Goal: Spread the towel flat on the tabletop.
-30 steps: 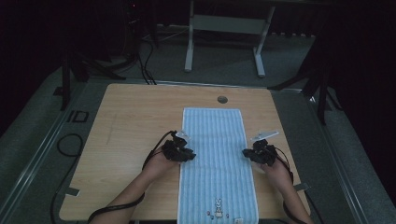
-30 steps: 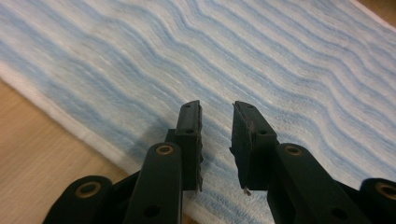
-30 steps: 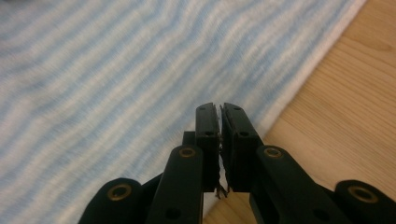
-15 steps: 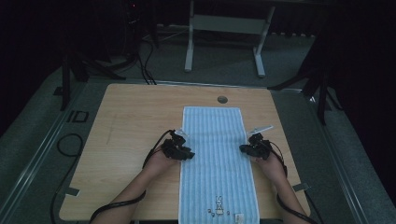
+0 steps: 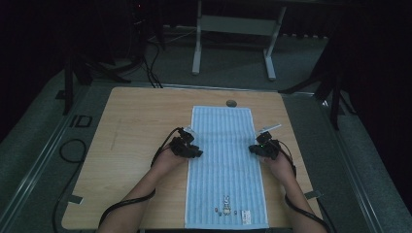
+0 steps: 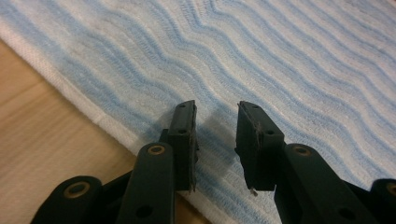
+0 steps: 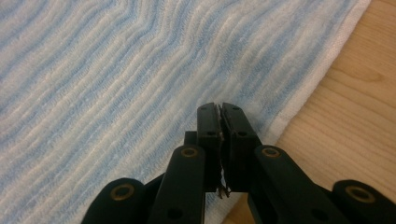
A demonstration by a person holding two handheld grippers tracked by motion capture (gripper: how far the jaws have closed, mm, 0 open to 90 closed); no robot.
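Observation:
A blue-and-white striped towel (image 5: 223,165) lies flat and lengthwise on the wooden table (image 5: 141,126). My left gripper (image 5: 197,152) sits at the towel's left edge, about halfway along. In the left gripper view the left gripper (image 6: 215,116) is open just above the towel (image 6: 280,60), with a gap and no cloth between the pads. My right gripper (image 5: 253,148) is at the towel's right edge, opposite the left. Seen in the right gripper view, this gripper (image 7: 220,116) has its jaws pressed together over the towel's hem (image 7: 299,102), with no cloth visibly pinched.
A small embroidered picture and a label (image 5: 228,211) mark the towel's near end. A round cable hole (image 5: 231,103) sits in the table just past the far end. Bare wood lies left and right of the towel. A metal stand (image 5: 233,29) is on the dark floor beyond.
Both hands have slid a little toward the far end along the towel's edges, the right one also slightly inward. The towel lies as before.

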